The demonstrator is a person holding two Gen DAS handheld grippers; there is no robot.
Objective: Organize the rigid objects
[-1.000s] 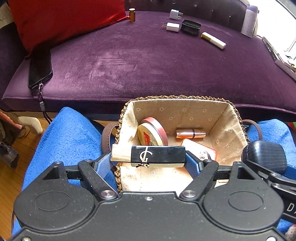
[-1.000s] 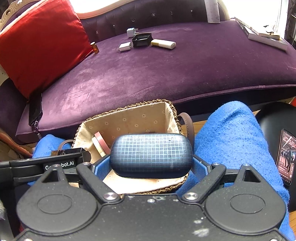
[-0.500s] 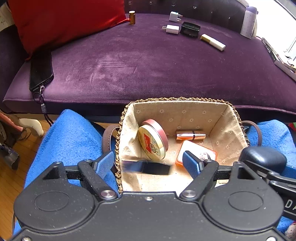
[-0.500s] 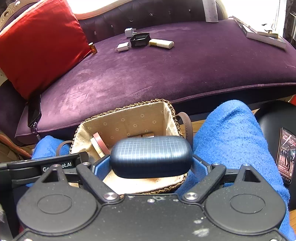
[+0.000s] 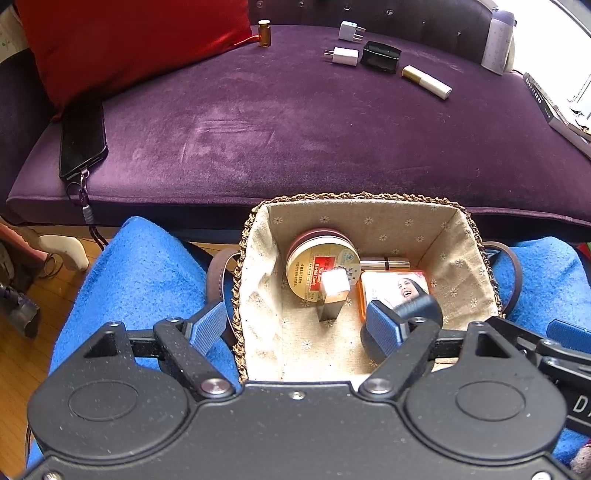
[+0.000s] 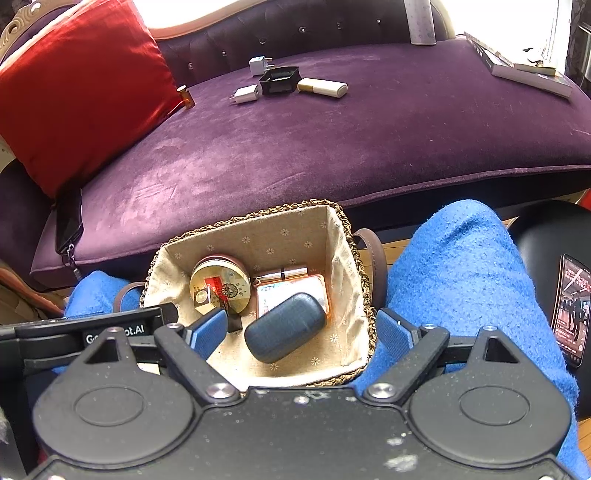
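Observation:
A woven basket (image 5: 255, 236) (image 6: 351, 266) with a cloth lining rests on a lap covered in blue fabric. Inside lie a round gold tin (image 5: 323, 267) (image 6: 219, 282), a rose-gold lipstick (image 5: 388, 263), an orange card case (image 5: 397, 286), a black box standing on end (image 5: 334, 295) and a dark blue grid-textured case (image 6: 286, 326). My left gripper (image 5: 295, 325) is open and empty over the basket's near edge. My right gripper (image 6: 301, 330) is open and empty above the blue case.
On the purple sofa (image 5: 295, 129) at the back lie two white chargers (image 5: 341, 55), a black box (image 5: 380, 57), a white and gold tube (image 5: 426, 76) and an amber bottle (image 5: 264, 33). A phone (image 5: 83, 138) lies by the red cushion (image 5: 129, 40). Books (image 6: 528, 72) lie at the right.
The left gripper opened and dropped the black box into the basket, where it now stands on end. The right gripper opened and dropped the blue case into the basket.

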